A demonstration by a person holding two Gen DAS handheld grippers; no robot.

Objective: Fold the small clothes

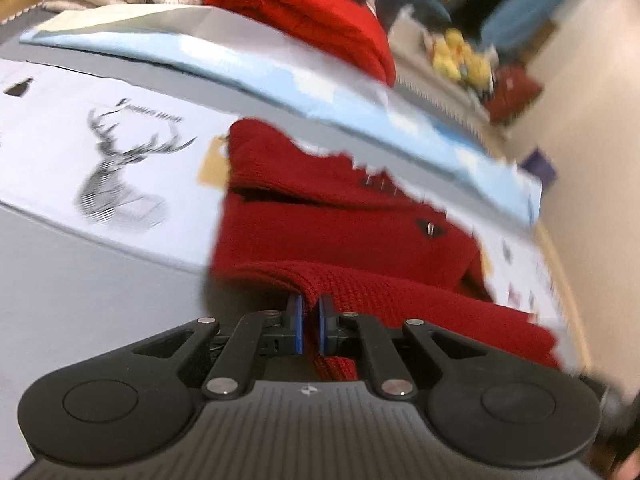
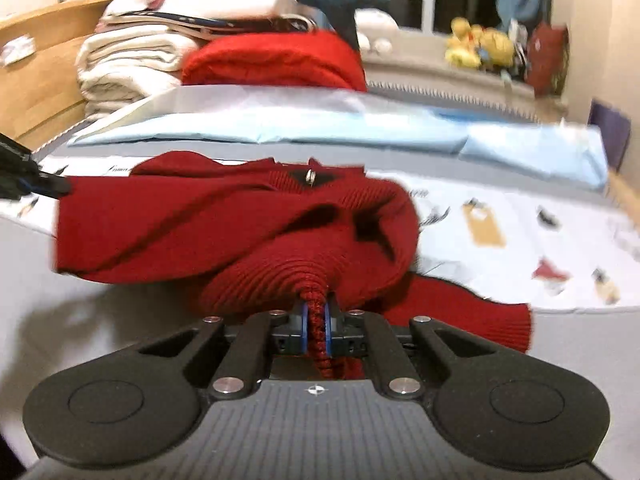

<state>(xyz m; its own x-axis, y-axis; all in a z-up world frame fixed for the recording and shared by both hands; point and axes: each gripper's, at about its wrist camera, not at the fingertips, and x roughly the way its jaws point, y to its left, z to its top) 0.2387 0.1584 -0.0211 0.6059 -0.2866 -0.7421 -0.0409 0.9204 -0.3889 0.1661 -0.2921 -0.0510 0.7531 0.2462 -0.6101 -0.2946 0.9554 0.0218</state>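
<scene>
A dark red knitted garment (image 1: 320,220) lies partly lifted over a white printed sheet (image 1: 60,152) on a bed. My left gripper (image 1: 310,314) is shut on a folded edge of the knit, which is pinched between its blue pads. In the right wrist view the same garment (image 2: 192,232) hangs bunched and stretched between both grippers. My right gripper (image 2: 317,316) is shut on a ribbed edge of it, and the cloth runs back through the jaws. The left gripper (image 2: 52,188) shows at the left edge, holding the garment's far corner. A small metal fastener (image 2: 310,176) sits near the top.
A light blue cloth (image 2: 320,132) lies across the bed behind the garment. Beyond it are a folded bright red blanket (image 2: 276,64) and stacked cream bedding (image 2: 124,60). A wooden headboard (image 2: 36,80) is on the left. Yellow plush toys (image 2: 480,48) sit on the window sill.
</scene>
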